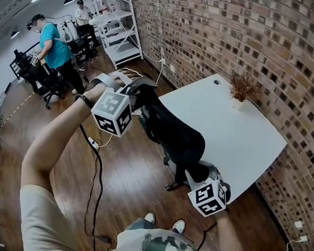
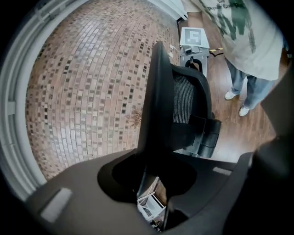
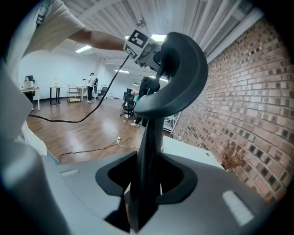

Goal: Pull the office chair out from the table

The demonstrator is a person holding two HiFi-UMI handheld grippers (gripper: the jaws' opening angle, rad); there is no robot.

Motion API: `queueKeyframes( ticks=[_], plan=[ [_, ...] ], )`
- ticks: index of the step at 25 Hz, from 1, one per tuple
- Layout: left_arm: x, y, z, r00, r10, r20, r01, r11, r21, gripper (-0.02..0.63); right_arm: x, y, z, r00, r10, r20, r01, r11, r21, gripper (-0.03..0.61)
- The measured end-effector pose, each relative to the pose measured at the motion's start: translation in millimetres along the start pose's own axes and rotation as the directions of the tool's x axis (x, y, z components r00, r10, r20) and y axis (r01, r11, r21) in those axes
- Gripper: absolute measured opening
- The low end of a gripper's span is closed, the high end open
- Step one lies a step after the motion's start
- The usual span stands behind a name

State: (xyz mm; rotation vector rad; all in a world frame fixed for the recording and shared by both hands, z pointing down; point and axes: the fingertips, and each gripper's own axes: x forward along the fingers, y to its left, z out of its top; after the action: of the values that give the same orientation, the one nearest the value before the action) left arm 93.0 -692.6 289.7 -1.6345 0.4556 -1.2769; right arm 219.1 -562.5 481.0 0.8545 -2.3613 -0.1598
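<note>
The right tongs (image 1: 199, 177) are closed tight on the near end of the office chair (image 1: 173, 131) backrest rim, and the left tongs (image 1: 140, 102) are closed tight on its far end. The chair stands at the white counter's (image 1: 252, 151) edge. Farther off, a dried plant (image 1: 241, 90) sits on the counter by the brick wall (image 1: 251, 32).

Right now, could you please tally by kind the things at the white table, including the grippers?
office chair: 1
white table: 1
potted dry plant: 1
grippers: 2 (left gripper, right gripper)
total: 5
</note>
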Motion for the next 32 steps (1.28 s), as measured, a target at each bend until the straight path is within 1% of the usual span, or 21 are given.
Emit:
queueKeyframes(
  ticks=[3,6,9,13,18,24,32],
  plan=[
    [-2,0,-1,1.000,0.009,-0.012,-0.009,1.000,-0.025,0.114,0,3,2,1.000,0.013,0.001,-0.013,1.000,0.004,0.130],
    [-8,-3,-5,1.000,0.015,-0.021,-0.016,0.999,-0.033,0.114,0,6,4,1.000,0.007,0.001,-0.007,1.000,-0.017,0.126],
    [-16,-6,-8,0.999,0.034,-0.013,-0.035,0.999,-0.038,0.114,0,13,8,1.000,-0.001,0.006,0.001,0.999,-0.042,0.121],
    [-30,-13,-17,0.999,0.040,0.000,-0.040,0.999,-0.031,0.114,3,29,17,1.000,-0.001,0.010,0.002,0.999,-0.052,0.120],
    [-52,-27,-30,0.997,0.063,0.035,-0.062,0.998,-0.027,0.114,7,62,31,1.000,-0.013,0.006,0.013,0.999,-0.045,0.120],
    [-87,-46,-52,0.995,0.083,0.053,-0.082,0.997,-0.012,0.112,15,108,55,1.000,-0.010,0.013,0.010,1.000,-0.019,0.121],
    [-131,-77,-81,0.992,0.117,0.054,-0.117,0.993,-0.010,0.112,26,165,79,1.000,-0.026,0.012,0.026,1.000,-0.016,0.123]
  ],
)
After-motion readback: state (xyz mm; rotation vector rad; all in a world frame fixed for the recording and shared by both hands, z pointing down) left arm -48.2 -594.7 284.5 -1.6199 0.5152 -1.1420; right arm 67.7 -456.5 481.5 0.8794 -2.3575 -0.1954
